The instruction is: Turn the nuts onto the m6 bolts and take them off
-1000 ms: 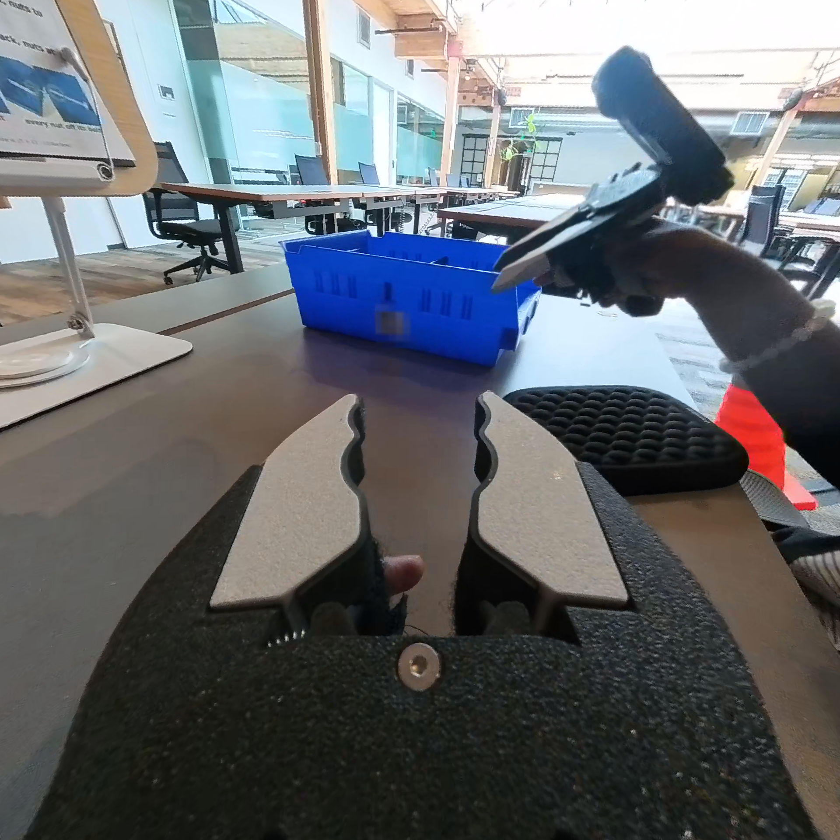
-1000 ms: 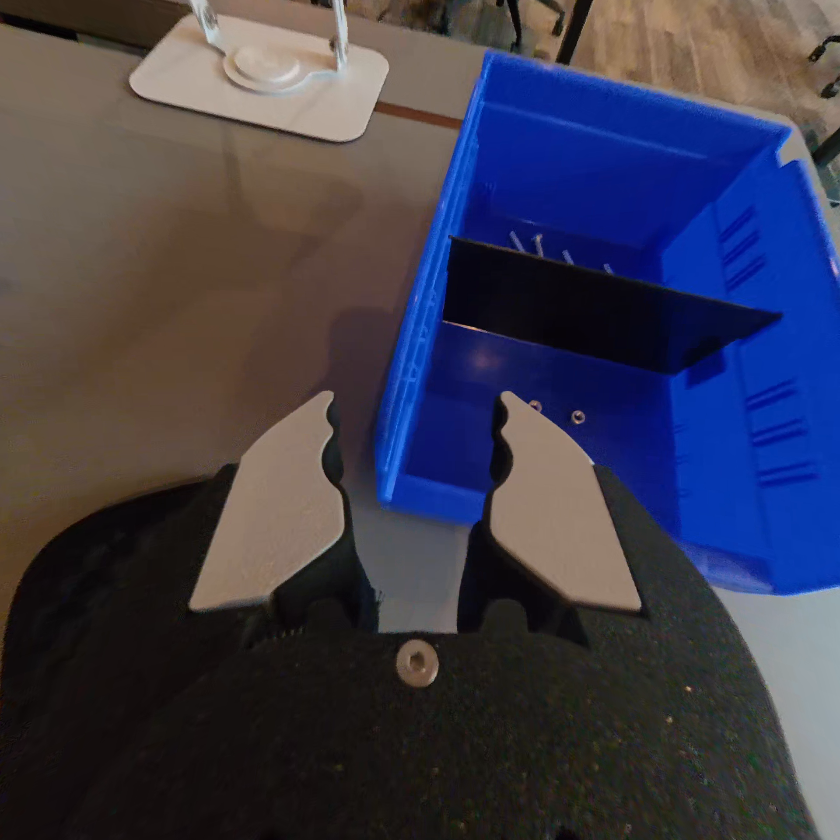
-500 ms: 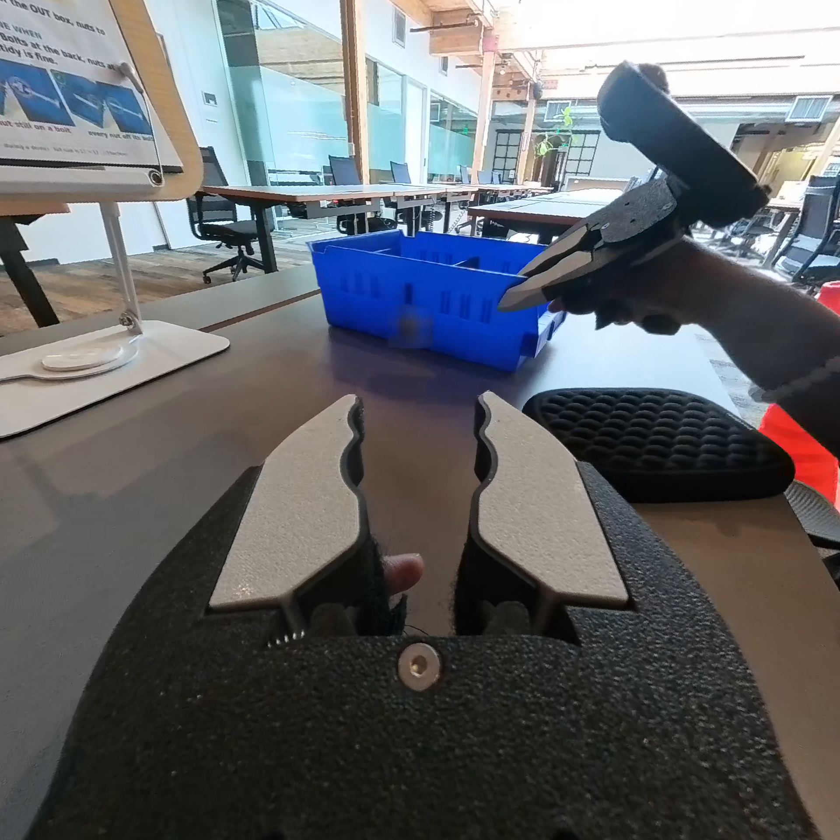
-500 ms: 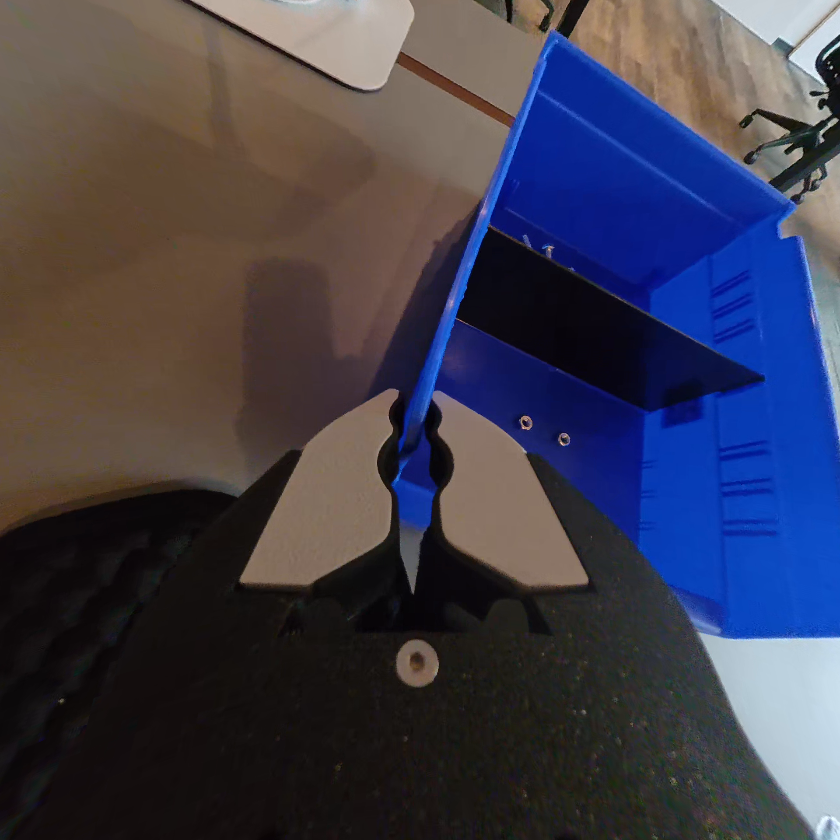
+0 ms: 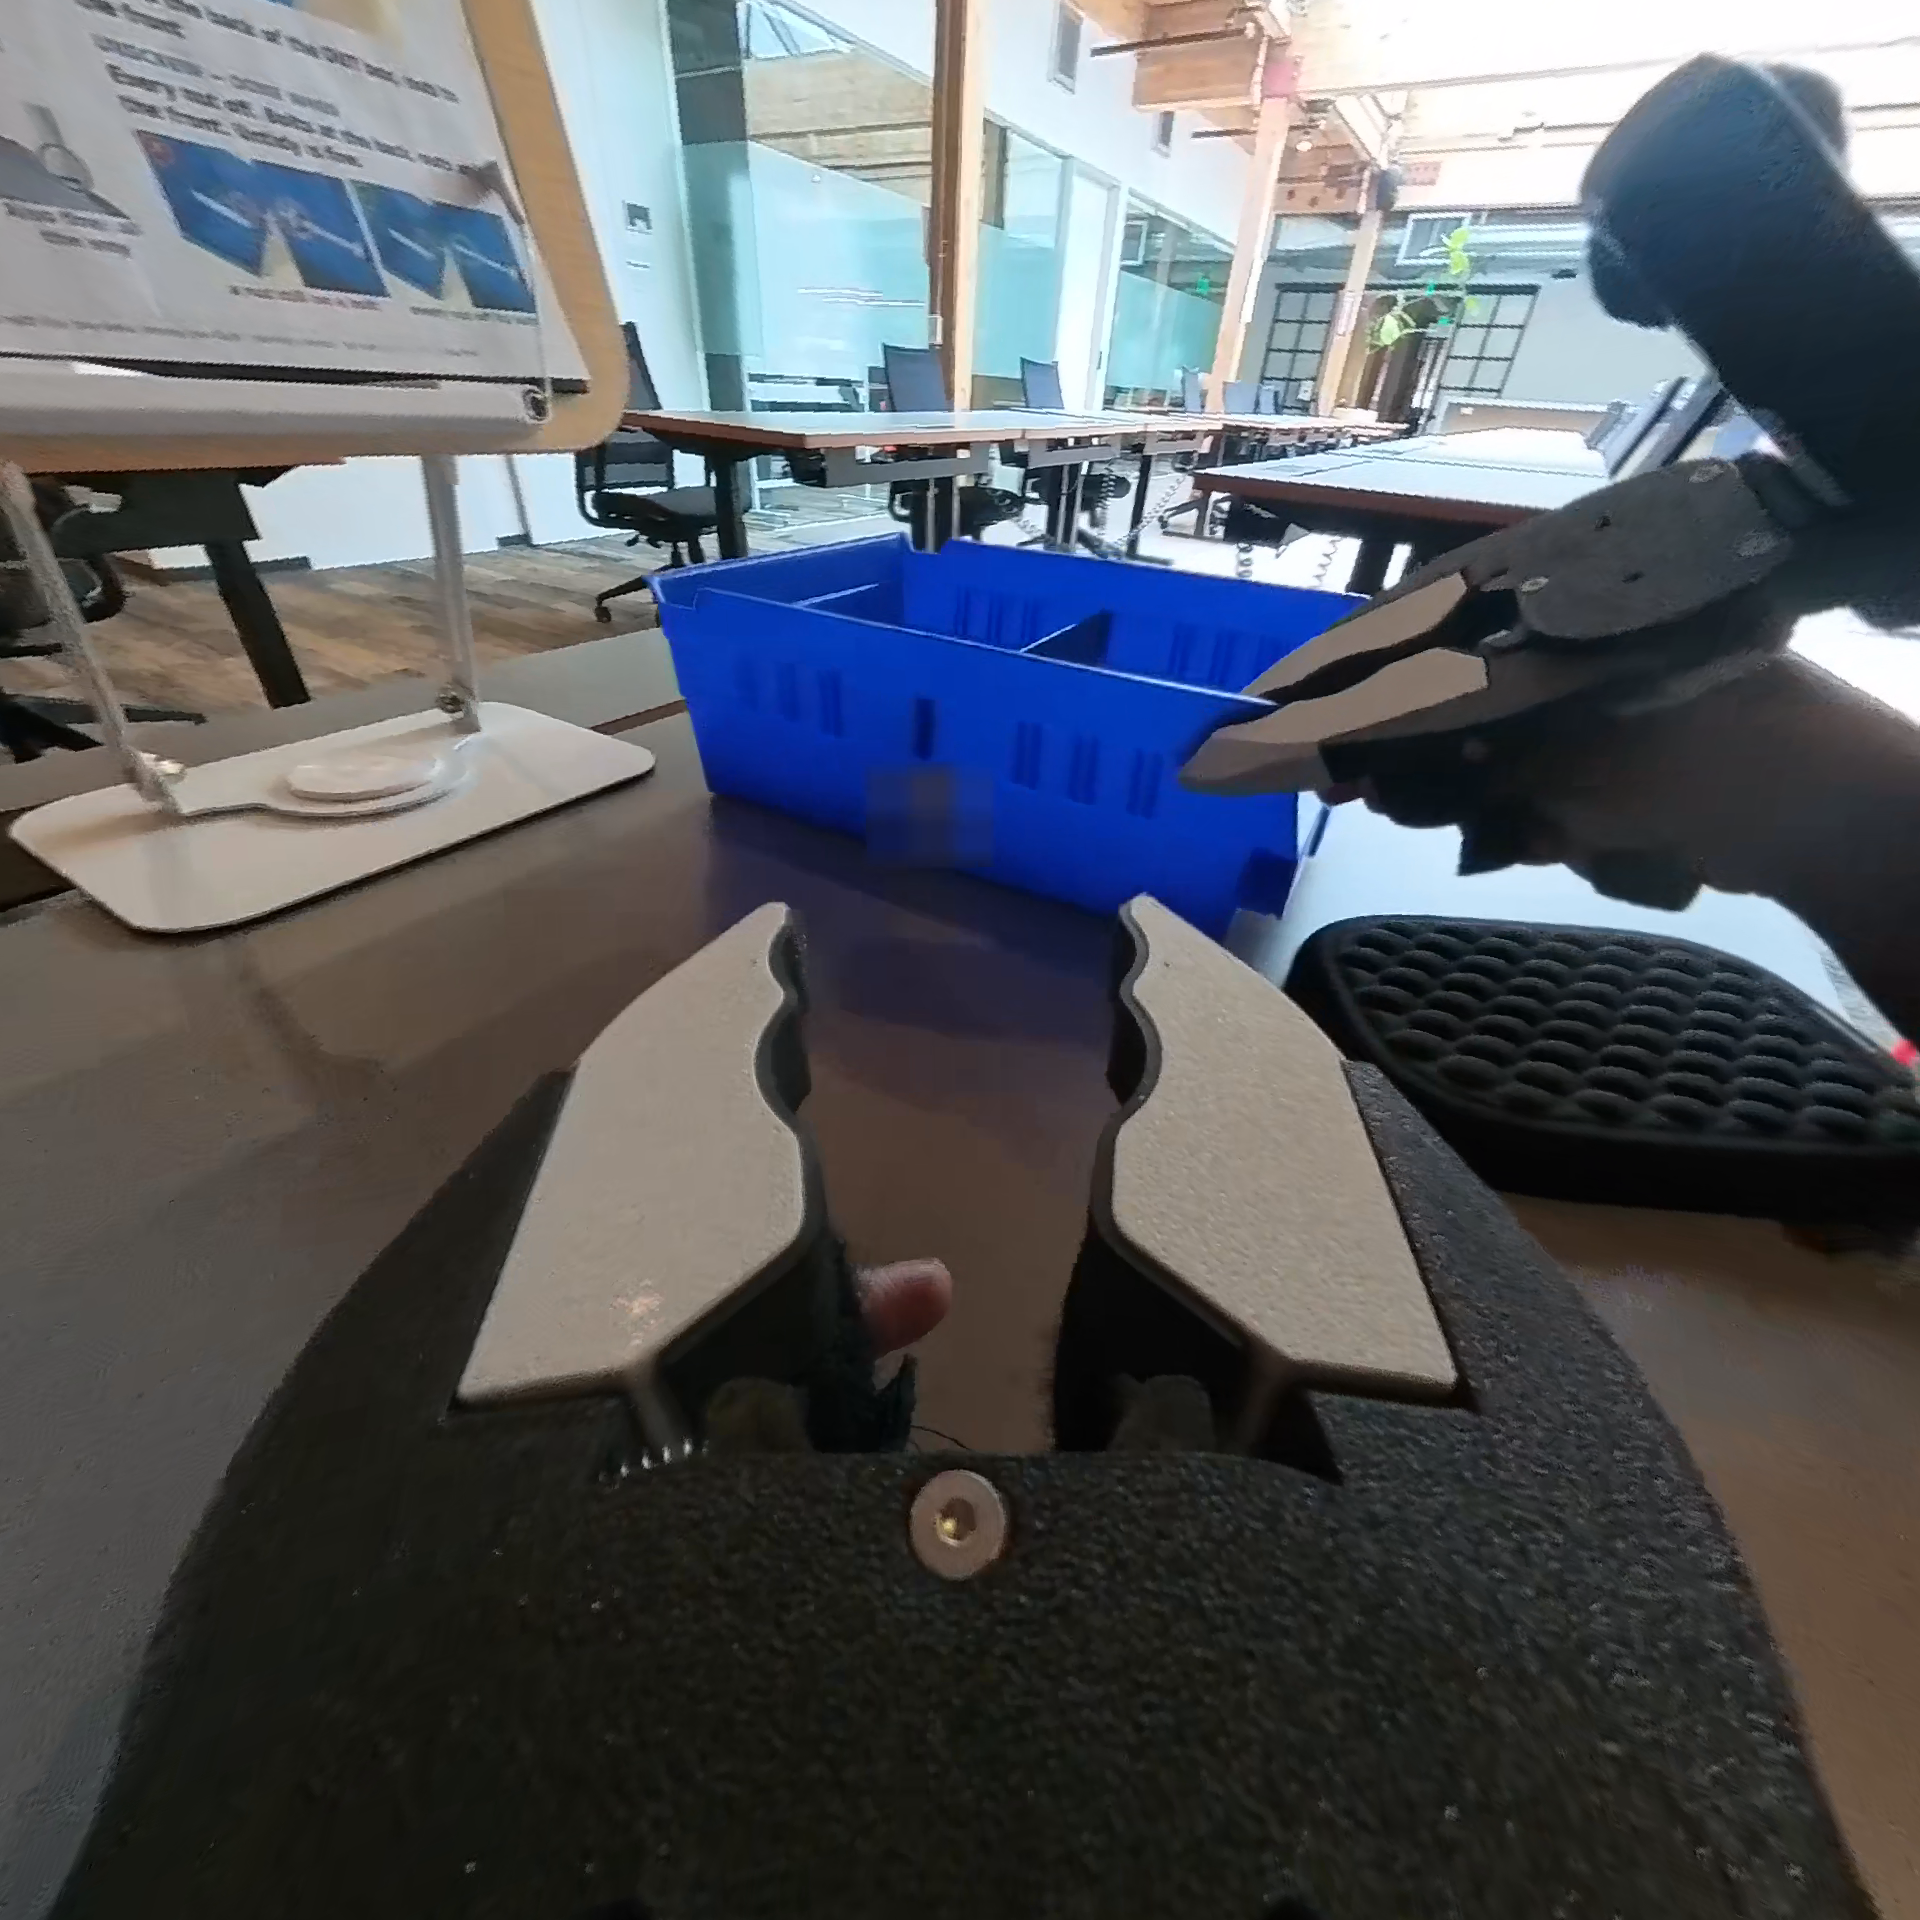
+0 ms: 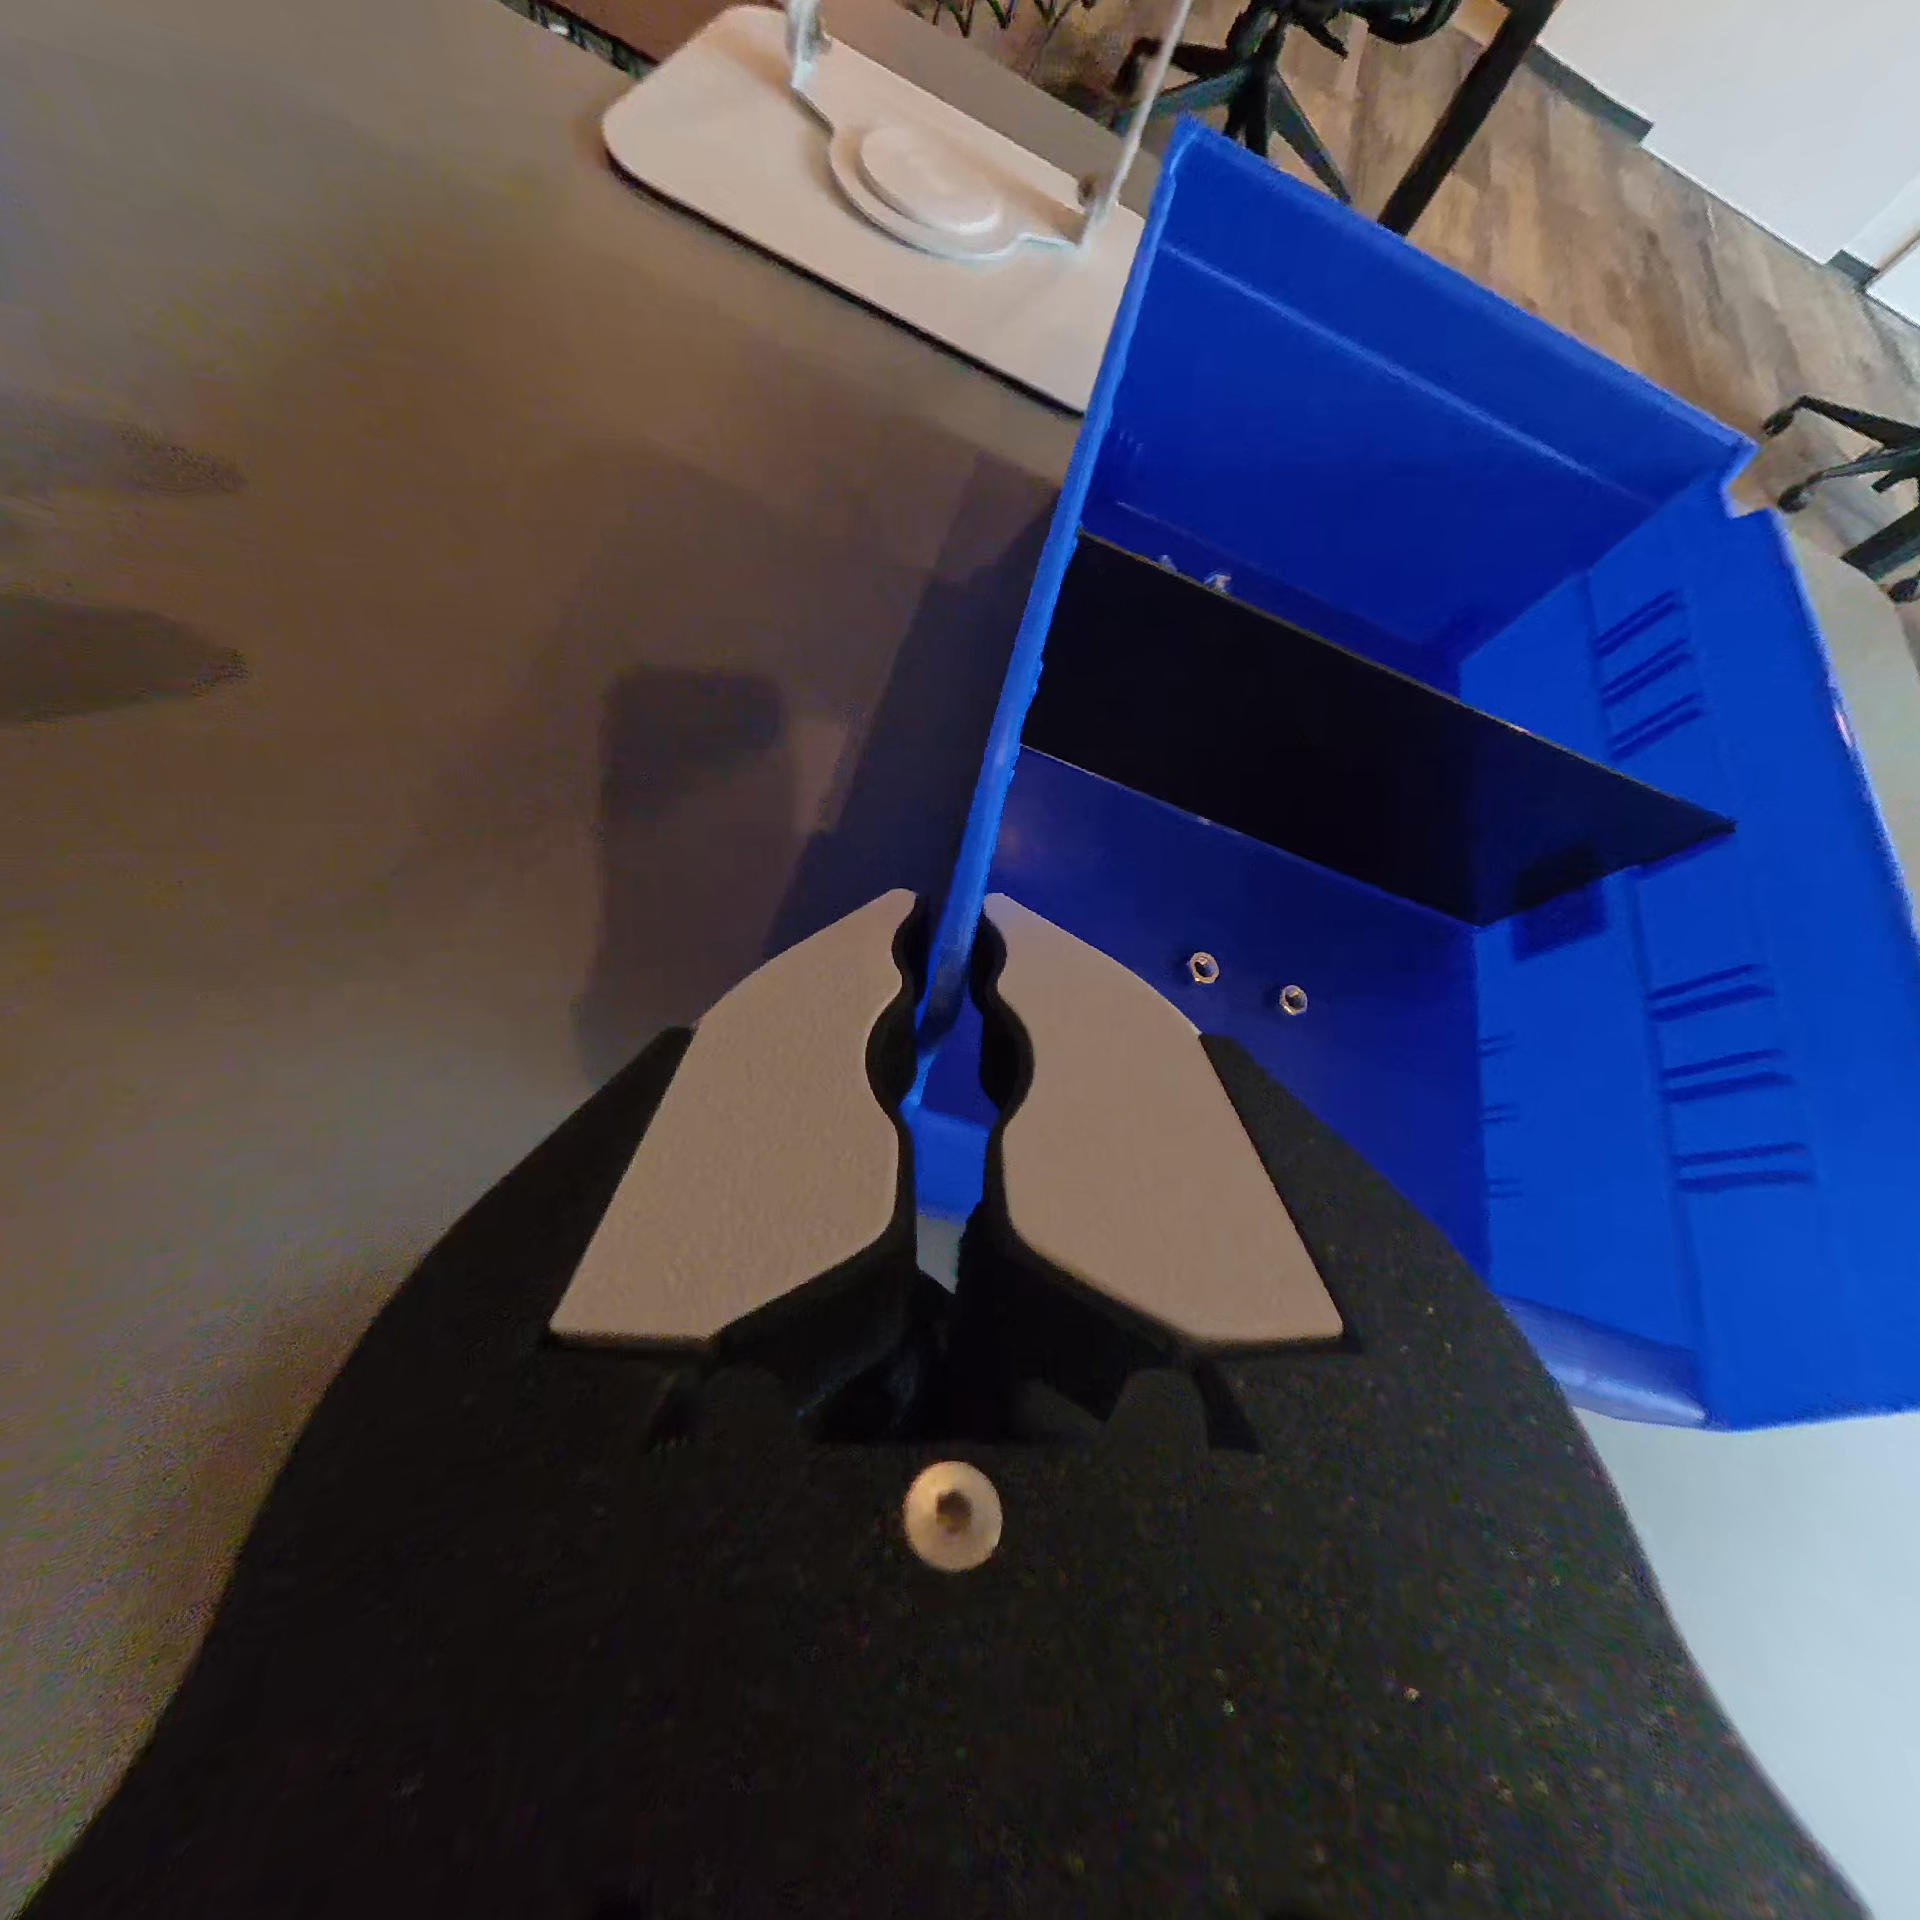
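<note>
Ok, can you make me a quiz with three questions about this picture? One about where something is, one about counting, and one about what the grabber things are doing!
1. Where are the loose nuts?
A. On the table beside the bin
B. In the near compartment of the blue bin
C. On the white stand base

2. How many nuts show in that compartment?
A. Two
B. Five
C. None

3. What is the right gripper doing?
A. Hanging open above the table
B. Holding a bolt
C. Pinching the bin's side wall

Answers:
1 B, they lie on the blue floor in front of the dark divider.
2 A, two small silver rings sit side by side.
3 C, both fingertips squeeze the thin blue wall, while the left gripper stands open.
</note>
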